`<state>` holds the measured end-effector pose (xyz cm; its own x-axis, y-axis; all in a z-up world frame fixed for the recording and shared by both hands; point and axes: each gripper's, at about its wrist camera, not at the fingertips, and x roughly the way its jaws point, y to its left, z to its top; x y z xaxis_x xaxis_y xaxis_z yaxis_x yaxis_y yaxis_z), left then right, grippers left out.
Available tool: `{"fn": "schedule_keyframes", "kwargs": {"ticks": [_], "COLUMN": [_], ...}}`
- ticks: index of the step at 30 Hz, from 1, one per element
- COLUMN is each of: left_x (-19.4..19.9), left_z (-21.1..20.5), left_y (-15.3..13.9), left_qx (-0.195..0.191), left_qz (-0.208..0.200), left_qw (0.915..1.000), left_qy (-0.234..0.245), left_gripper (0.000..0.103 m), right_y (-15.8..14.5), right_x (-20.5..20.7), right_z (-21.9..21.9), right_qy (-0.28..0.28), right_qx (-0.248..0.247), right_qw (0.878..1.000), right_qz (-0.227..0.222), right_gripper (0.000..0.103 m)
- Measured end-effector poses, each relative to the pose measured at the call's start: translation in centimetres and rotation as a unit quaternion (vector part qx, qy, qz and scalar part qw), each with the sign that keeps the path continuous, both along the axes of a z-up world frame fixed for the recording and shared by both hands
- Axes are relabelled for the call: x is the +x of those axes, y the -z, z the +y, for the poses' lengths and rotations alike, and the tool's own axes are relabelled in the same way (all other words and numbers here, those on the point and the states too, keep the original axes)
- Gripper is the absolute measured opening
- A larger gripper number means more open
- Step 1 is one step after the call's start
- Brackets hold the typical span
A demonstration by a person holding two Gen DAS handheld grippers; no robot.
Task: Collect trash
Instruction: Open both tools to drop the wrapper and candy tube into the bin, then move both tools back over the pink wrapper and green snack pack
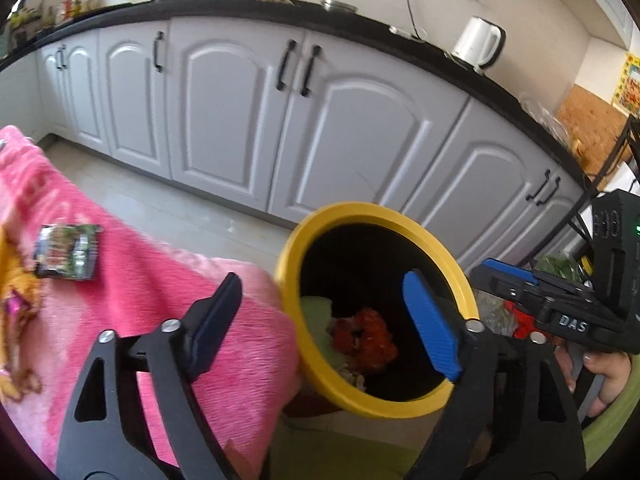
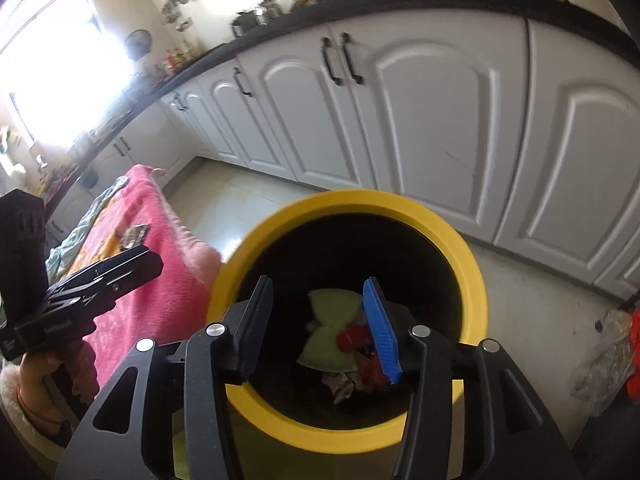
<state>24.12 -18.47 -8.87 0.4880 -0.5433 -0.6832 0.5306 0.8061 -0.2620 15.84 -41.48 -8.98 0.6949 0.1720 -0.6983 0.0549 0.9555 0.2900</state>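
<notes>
Over the yellow-rimmed bin (image 2: 476,280) both tongs hang with nothing between their pads. The right tongs (image 2: 316,332) stand partly spread directly above the bin's mouth; the left tongs (image 1: 320,320) are spread wide, straddling the bin's rim at about nine o'clock, one pad over the pink blanket (image 1: 140,292). Inside the bin lie a pale green scrap (image 2: 328,344), red scraps (image 2: 352,338) and crumpled paper (image 2: 340,386). A small printed wrapper (image 1: 66,257) lies on the blanket, toward ten o'clock from the left tongs and well apart. White cabinets (image 1: 240,120) stand at twelve o'clock.
</notes>
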Motion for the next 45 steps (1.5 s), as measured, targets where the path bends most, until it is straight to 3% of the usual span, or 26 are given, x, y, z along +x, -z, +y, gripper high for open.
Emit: {"fn": "schedule_keyframes", "kwargs": {"ticks": [5, 9, 15, 33, 45], "left_x": [-0.2, -0.7, -1.6, -3.3, -3.1], "left_z": [2.9, 4.8, 7.6, 16.1, 22.3], "left_y": [-1.6, -2.7, -3.8, -4.8, -3.4], "left_qx": [-0.006, -0.006, -0.011, -0.023, -0.022], "left_qz": [-0.018, -0.033, -0.046, -0.062, -0.05], "left_qw": [0.9995, 0.9986, 0.9969, 0.9886, 0.9785], "left_qy": [-0.026, -0.042, -0.063, -0.135, -0.199], "left_gripper": [0.092, 0.092, 0.092, 0.092, 0.092], "right_y": [-2.5, -3.9, -5.0, -6.5, -5.5], "right_x": [-0.4, -0.7, -0.9, -1.2, 0.7], "right_z": [2.8, 4.8, 7.2, 15.1, 20.6], "right_qy": [-0.032, -0.053, -0.077, -0.164, -0.218], "right_qx": [-0.028, -0.048, -0.072, -0.107, -0.122], "right_qw": [0.998, 0.996, 0.992, 0.977, 0.965], "right_qz": [-0.035, -0.055, -0.071, -0.089, -0.083], "right_gripper": [0.057, 0.066, 0.07, 0.073, 0.073]}}
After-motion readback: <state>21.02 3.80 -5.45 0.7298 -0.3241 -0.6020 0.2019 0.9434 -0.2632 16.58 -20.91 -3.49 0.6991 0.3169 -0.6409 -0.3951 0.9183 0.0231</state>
